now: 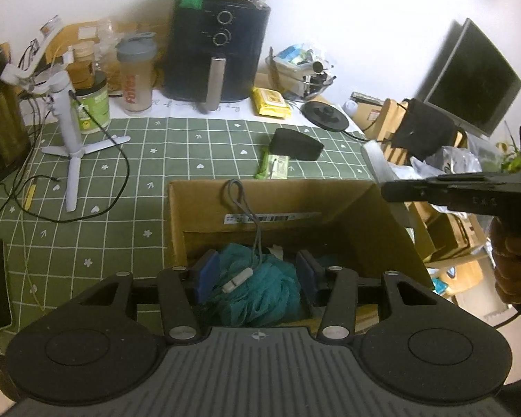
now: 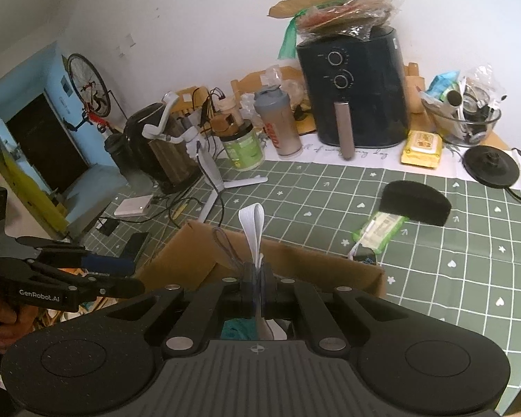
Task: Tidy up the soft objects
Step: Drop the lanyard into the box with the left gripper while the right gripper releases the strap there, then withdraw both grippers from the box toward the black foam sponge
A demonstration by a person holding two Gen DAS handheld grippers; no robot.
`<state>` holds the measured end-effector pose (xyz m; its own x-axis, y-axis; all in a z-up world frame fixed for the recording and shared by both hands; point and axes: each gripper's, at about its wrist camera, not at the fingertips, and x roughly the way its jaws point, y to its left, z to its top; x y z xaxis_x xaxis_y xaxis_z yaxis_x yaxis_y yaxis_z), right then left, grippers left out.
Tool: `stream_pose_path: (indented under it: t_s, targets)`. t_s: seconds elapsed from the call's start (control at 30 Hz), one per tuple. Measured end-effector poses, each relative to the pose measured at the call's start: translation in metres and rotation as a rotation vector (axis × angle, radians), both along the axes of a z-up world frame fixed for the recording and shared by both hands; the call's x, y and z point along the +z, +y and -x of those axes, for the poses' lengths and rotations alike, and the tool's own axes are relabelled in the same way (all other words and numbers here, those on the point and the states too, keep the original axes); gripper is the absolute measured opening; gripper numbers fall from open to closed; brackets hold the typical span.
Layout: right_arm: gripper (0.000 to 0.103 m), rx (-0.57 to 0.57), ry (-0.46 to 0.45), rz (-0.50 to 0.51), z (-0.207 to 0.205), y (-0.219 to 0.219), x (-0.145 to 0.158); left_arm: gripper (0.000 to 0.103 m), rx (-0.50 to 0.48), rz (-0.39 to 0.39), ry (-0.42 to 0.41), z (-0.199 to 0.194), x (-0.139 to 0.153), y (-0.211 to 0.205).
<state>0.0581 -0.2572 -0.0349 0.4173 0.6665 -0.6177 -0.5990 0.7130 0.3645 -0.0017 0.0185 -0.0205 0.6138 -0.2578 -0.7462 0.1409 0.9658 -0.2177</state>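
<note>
**Teal pouf in the box, white loop pinched above it**

A brown cardboard box (image 1: 350,215) stands open on the green checked tabletop (image 1: 177,146). Inside it lies a teal mesh bath pouf (image 1: 260,295), with a grey cord (image 1: 257,229) running up from it and over the box's far wall, and a small white toggle (image 1: 238,279) resting on the mesh.

The left tongs (image 1: 257,274) hang over the box opening, their blue pads standing partly apart on either side of the pouf. The pads do not appear to press on it, and the mesh bulges freely between them.

The right tongs (image 2: 257,286) are pinched closed on a white fabric strap (image 2: 253,226), whose loop stands up above the fingertips over the near edge of the box. A thin grey cord also rises just beside the strap. Below these tongs, a bit of teal mesh and something white show inside the box.

Farther back on the tabletop lie a black sponge (image 2: 415,206) and, touching its near side, a green packet (image 2: 378,231). A dark air fryer (image 2: 357,93) stands at the rear by the wall.
</note>
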Motion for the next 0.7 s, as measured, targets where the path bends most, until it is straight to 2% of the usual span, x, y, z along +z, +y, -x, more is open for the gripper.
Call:
stream_pose_path:
  t_s: [0.07, 0.1, 0.13, 0.17, 0.2, 0.27, 0.3, 0.5, 0.7]
  targets:
    - [0.008, 0.017, 0.035, 0.033, -0.002, 0.006, -0.006, 0.048, 0.012, 0.004, -0.003, 0.002, 0.000, 0.003]
    - [0.013, 0.029, 0.043, 0.060, -0.002, 0.010, -0.009, 0.048, 0.018, 0.005, -0.004, 0.003, 0.001, 0.004]
    - [0.023, 0.040, 0.047, 0.091, -0.001, 0.014, -0.013, 0.048, 0.023, 0.005, -0.005, 0.004, 0.001, 0.005]
    - [0.046, 0.047, 0.048, 0.114, 0.000, 0.017, -0.015, 0.048, 0.028, 0.006, -0.007, 0.004, 0.001, 0.005]
    - [0.072, 0.056, 0.044, 0.135, 0.002, 0.020, -0.018, 0.048, 0.031, 0.006, -0.007, 0.005, 0.001, 0.006]
    - [0.087, 0.062, 0.017, 0.149, 0.006, 0.022, -0.019, 0.048, 0.038, 0.009, -0.010, 0.006, 0.002, 0.007]
    - [0.092, 0.062, 0.012, 0.153, 0.007, 0.023, -0.019, 0.048, 0.039, 0.011, -0.013, 0.006, 0.003, 0.007]
    - [0.102, 0.016, -0.013, 0.142, 0.004, 0.014, -0.015, 0.048, 0.034, 0.010, -0.030, 0.006, 0.007, 0.006]
    - [0.103, -0.016, -0.018, 0.129, 0.001, 0.003, -0.013, 0.048, 0.024, 0.000, -0.042, 0.002, 0.011, 0.002]
